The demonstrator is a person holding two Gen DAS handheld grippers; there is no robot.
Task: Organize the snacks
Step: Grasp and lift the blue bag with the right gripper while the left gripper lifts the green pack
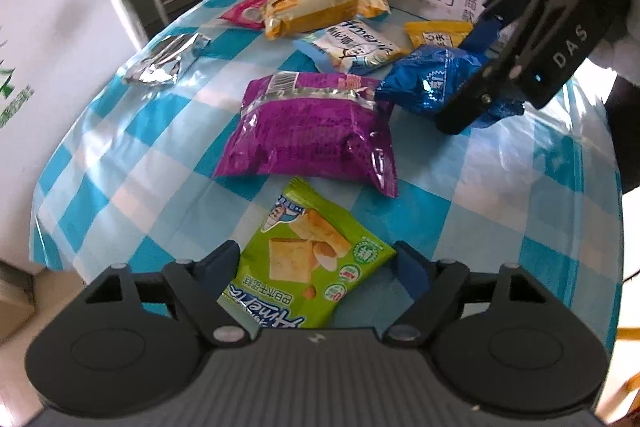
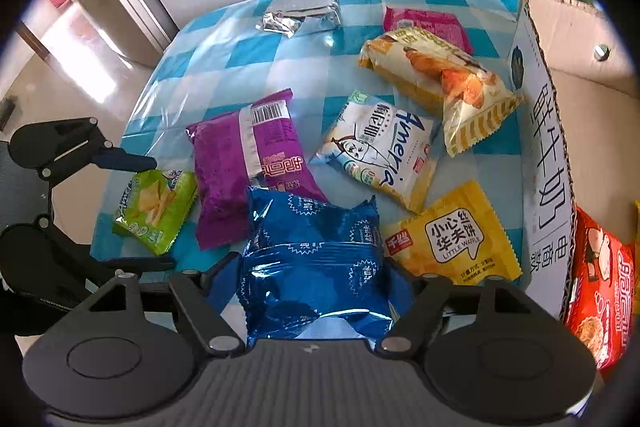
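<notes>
My right gripper (image 2: 316, 279) hides the lower half of a crinkled blue snack packet (image 2: 316, 259); its fingers (image 2: 224, 277) sit against both sides, holding it. My left gripper (image 1: 316, 267) has its fingers either side of a green packet (image 1: 304, 267), whose near end is cut off under the gripper; whether they press it I cannot tell. On the checked surface (image 2: 224, 55) I count eight packets: blue, green, purple (image 2: 244, 171), white, two yellow, pink, silver. At three o'clock in the right view stands one cardboard box (image 2: 548, 163), a red packet (image 2: 600, 291) inside, partly cropped.
</notes>
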